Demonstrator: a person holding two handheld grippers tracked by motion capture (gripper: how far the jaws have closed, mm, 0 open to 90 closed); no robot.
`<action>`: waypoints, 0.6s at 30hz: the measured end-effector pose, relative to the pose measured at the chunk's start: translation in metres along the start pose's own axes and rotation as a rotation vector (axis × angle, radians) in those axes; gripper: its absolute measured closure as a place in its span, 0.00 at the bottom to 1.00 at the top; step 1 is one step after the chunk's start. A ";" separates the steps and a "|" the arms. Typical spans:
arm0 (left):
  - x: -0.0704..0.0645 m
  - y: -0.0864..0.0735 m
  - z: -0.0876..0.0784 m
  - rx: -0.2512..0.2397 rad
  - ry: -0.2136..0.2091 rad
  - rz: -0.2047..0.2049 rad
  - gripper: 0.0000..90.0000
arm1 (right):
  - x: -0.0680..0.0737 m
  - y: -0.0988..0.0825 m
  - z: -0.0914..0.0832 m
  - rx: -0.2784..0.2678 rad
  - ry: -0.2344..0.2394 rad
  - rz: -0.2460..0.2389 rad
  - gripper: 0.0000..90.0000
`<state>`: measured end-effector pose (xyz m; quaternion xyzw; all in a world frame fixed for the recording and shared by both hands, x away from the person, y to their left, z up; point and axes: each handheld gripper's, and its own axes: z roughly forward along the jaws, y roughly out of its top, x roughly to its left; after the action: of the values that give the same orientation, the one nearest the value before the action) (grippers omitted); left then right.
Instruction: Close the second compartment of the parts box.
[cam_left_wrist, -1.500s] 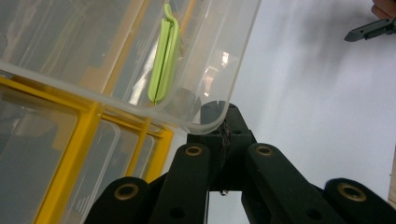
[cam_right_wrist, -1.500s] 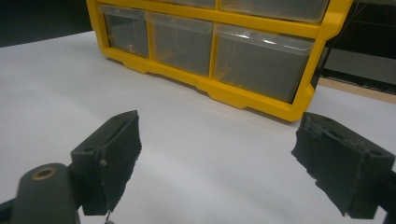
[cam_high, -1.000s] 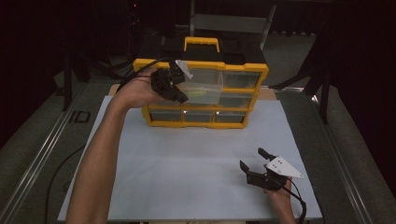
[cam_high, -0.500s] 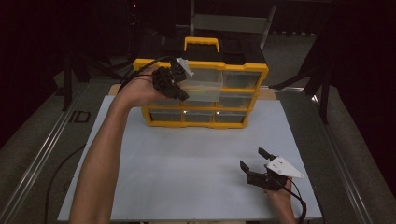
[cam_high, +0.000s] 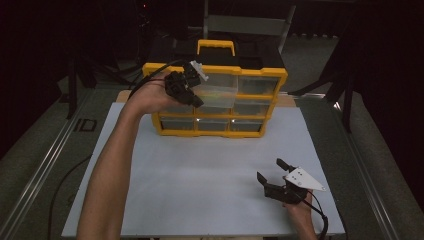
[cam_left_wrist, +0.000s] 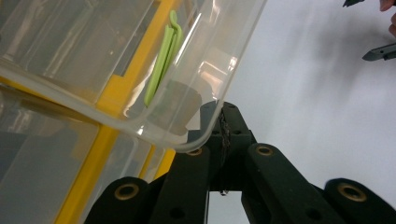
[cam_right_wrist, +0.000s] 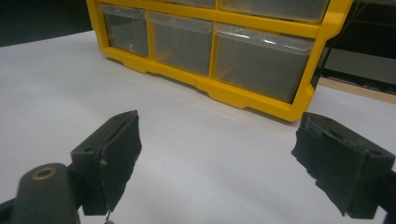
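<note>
At the far side of the table, the left gripper (cam_high: 192, 97) is clamped on the front lip of a clear drawer (cam_left_wrist: 140, 70) drawn partway from the yellow organizer (cam_high: 260, 75); next, likely pull straight outward, while the right gripper (cam_high: 272, 175) waits wide apart, near right.

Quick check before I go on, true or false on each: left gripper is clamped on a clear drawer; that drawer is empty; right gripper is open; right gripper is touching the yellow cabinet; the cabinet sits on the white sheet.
1. The left gripper is shut on a clear drawer. True.
2. That drawer is empty. False: a green clip lies inside.
3. The right gripper is open. True.
4. The right gripper touches the yellow cabinet. False: it is well apart from it, over the white sheet.
5. The cabinet sits on the white sheet. True.
</note>
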<state>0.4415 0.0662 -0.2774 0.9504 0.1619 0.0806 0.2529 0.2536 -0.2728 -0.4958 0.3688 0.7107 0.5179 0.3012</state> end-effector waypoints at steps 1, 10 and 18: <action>0.000 0.000 0.000 -0.002 -0.001 0.001 1.00 | 0.000 0.000 0.000 0.001 0.001 0.001 0.16; 0.001 0.004 0.004 -0.018 0.022 -0.016 1.00 | 0.000 0.000 0.000 0.002 -0.001 0.000 0.16; 0.005 0.006 0.008 -0.027 0.044 -0.035 1.00 | 0.000 0.000 -0.001 -0.002 -0.005 -0.002 0.16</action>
<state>0.4499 0.0593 -0.2805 0.9420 0.1828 0.0990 0.2635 0.2532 -0.2736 -0.4953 0.3690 0.7097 0.5174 0.3042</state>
